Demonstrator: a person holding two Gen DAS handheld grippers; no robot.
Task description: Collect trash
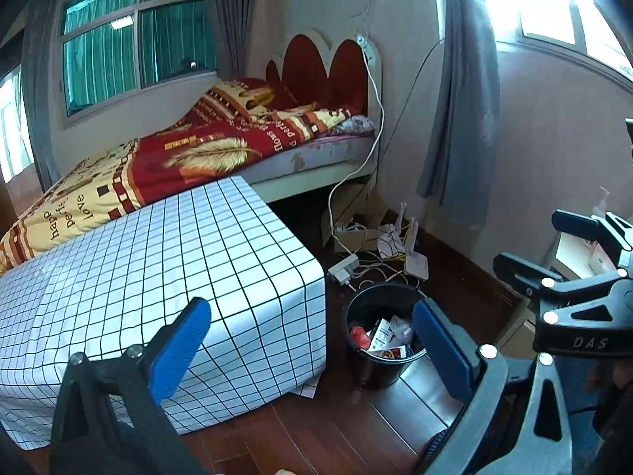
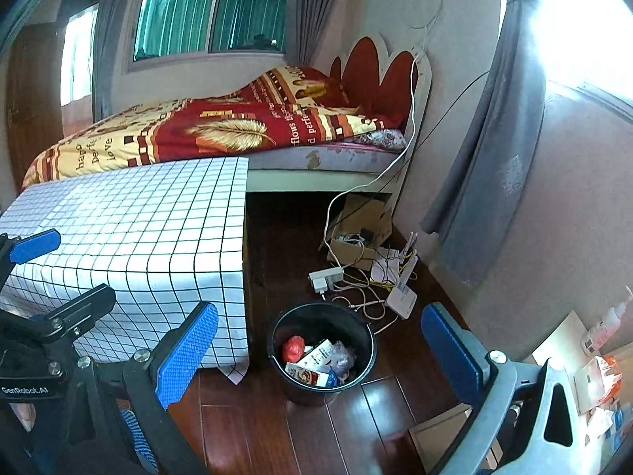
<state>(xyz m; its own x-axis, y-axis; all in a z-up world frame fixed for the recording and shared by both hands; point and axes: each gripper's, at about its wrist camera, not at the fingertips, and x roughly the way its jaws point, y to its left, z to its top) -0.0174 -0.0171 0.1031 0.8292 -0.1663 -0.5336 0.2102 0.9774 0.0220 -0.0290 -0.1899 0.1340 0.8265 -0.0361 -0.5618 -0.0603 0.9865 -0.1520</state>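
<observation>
Here, the big bed (image 2: 221,126) sits behind my checked worktop (image 2: 130,229), which looks bare. The black bin (image 2: 320,390) stands on the floor beside it, so trash drops in easily. Trash (image 2: 316,360) already lies inside. My left claw (image 1: 312,352) and right claw (image 2: 320,356) are both wide, holding nothing.

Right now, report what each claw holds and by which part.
Nothing is held. The left claw and right claw are both open and empty, above the black bin of trash.
</observation>
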